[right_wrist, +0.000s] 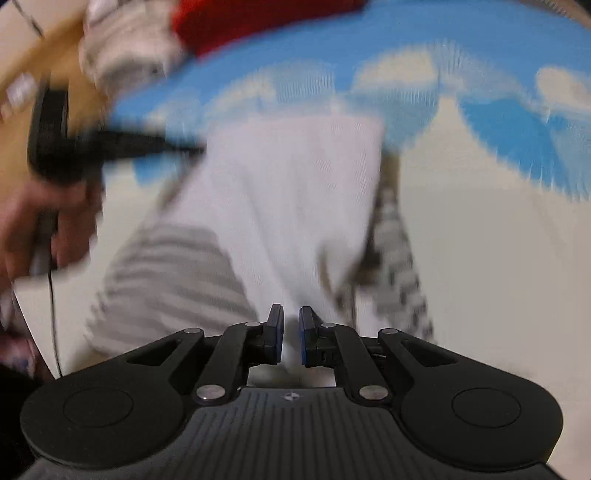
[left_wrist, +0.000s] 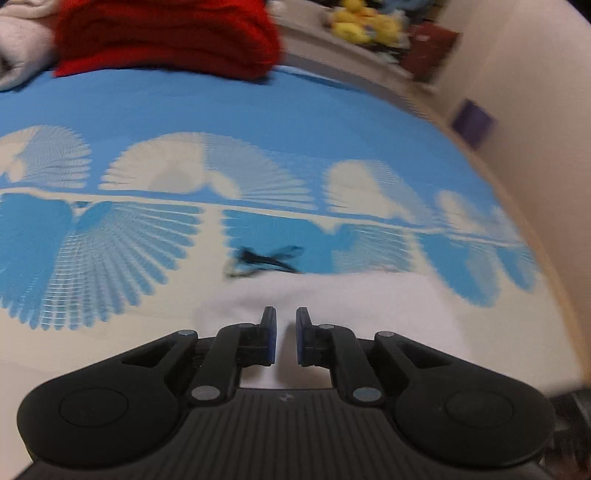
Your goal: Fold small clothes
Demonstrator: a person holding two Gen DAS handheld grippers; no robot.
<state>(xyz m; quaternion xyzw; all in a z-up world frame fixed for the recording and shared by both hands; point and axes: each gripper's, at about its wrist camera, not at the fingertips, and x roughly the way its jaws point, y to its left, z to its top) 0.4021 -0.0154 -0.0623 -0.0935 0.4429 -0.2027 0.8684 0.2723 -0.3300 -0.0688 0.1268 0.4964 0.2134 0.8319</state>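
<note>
A white garment (left_wrist: 369, 302) lies on a blue-and-cream patterned cover (left_wrist: 258, 110). My left gripper (left_wrist: 286, 314) stands over its edge, jaws nearly together with white cloth between the pads. In the blurred right wrist view the white garment (right_wrist: 288, 184) runs up to my right gripper (right_wrist: 291, 314), which is shut on its near edge. A grey striped part (right_wrist: 166, 277) shows at its left and a checkered part (right_wrist: 399, 266) at its right. The left gripper (right_wrist: 197, 149), held by a hand (right_wrist: 44, 221), meets the garment's far left corner.
A folded red cloth (left_wrist: 166, 33) and a pale cloth (left_wrist: 22, 37) sit at the cover's far side. A small black tangle (left_wrist: 266, 258) lies just beyond the garment. Yellow plush toys (left_wrist: 365, 22) stand on a shelf behind. A wooden edge (left_wrist: 554, 277) borders the cover on the right.
</note>
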